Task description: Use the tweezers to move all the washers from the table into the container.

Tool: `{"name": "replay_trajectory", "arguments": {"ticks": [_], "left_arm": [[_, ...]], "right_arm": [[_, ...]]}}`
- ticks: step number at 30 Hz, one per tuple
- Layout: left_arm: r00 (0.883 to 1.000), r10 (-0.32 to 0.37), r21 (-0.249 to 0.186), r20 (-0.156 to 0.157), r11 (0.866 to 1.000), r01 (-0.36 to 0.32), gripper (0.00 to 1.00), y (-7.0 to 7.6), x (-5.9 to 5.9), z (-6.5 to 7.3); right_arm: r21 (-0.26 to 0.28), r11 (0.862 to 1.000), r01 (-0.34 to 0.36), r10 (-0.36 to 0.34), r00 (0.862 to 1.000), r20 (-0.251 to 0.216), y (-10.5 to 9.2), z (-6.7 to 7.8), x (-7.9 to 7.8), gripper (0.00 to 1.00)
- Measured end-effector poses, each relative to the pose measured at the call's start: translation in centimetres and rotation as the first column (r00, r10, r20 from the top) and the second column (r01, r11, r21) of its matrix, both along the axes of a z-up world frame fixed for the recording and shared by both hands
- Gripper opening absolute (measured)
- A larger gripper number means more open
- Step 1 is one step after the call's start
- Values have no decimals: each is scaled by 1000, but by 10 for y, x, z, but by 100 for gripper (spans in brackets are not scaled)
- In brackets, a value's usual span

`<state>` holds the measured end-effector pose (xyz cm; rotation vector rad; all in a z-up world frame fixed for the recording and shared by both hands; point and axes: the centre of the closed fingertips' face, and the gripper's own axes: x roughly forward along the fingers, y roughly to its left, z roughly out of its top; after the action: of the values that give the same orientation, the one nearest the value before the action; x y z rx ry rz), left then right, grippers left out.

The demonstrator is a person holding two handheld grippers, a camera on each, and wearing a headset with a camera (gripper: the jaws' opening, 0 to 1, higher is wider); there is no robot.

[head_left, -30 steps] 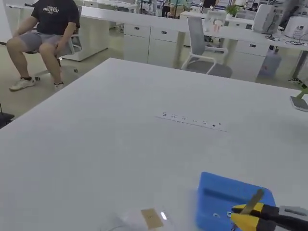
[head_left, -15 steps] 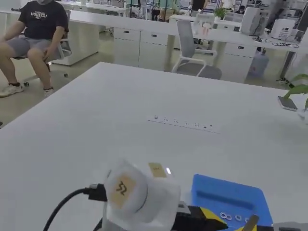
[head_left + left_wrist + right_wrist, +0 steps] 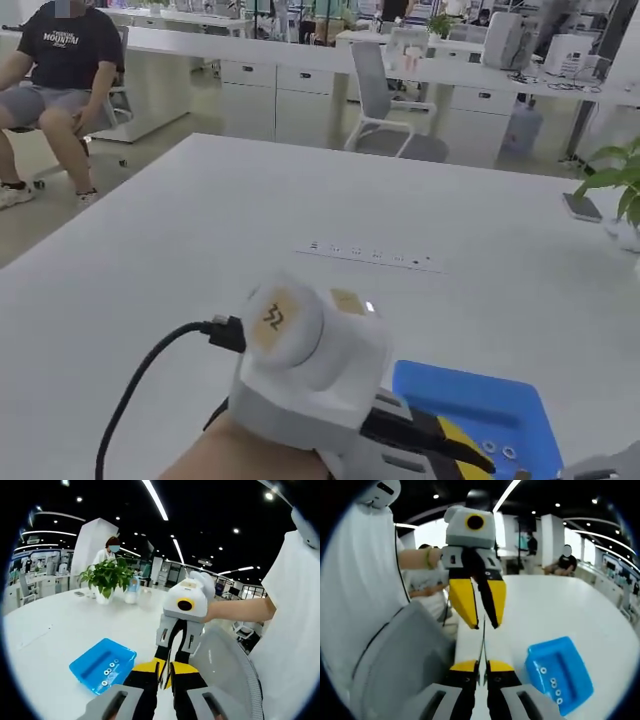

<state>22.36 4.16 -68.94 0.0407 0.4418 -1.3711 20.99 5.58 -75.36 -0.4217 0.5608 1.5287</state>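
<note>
- Head view: your left claw [image 3: 465, 450] reaches low across the near part of the counter [image 3: 300, 200]; its yellow tips sit just beside the blue container [image 3: 455, 380]; a few washers [image 3: 498, 450] already lie inside, towards the near end.
- Left gripper view: the right claw [image 3: 172, 652] meets yours nose to nose, very close; the container stands off to the left on the counter, with the washers in a loose line inside; keep both claws clear of its rim so it isn't knocked.
- Right gripper view: the right claw is pressed together on the tweezers [image 3: 483, 640], whose thin blade rises straight from between its jaws; the left claw's jaws stand a little spread on either side of the blade's free end; this looks like a re-seating of the tweezers, so hold the right claw firm and level, bring the left in square to the blade, close gently, and nudge only along its length; a sideways push would likely twist it out of line.
</note>
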Motion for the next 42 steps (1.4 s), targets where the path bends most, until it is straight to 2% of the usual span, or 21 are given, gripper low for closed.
{"name": "replay_trajectory", "arguments": {"ticks": [3,7,11,15,22,27,31,34,38,42], "left_arm": [[1000,-12,-13,-8,1000,12,6,-5,-1,3],[1000,-25,-6,-7,1000,25,4,-9,-2,4],[1000,-25,8,1,1000,25,0,-8,-1,2],[1000,-20,7,-11,1000,21,0,-6,-1,1],[1000,-25,36,14,999,24,0,-5,1,-2],[999,-31,55,14,998,30,0,-7,1,-3],[997,-52,117,57,992,45,0,-5,1,-10],[996,-64,154,55,987,55,0,-4,0,-16],[996,-71,183,58,981,59,0,-3,1,-22],[993,-89,243,73,967,69,0,2,0,-35]], "right_arm": [[-18,1000,-10,10,1000,12,1,-1,0,4],[-42,999,-23,24,999,31,3,-4,1,4],[-53,998,-29,31,999,41,2,-5,2,4],[-57,998,-27,30,998,50,1,-5,3,3],[-58,998,-26,30,997,77,0,-4,6,3],[-68,997,-22,27,997,77,-2,-6,7,3],[-81,997,-5,10,998,63,-5,-10,8,4],[-99,995,4,1,999,55,-9,-15,8,4],[-130,992,8,2,997,78,-10,-22,10,4],[-172,985,3,14,995,99,-13,-31,11,5]]}}
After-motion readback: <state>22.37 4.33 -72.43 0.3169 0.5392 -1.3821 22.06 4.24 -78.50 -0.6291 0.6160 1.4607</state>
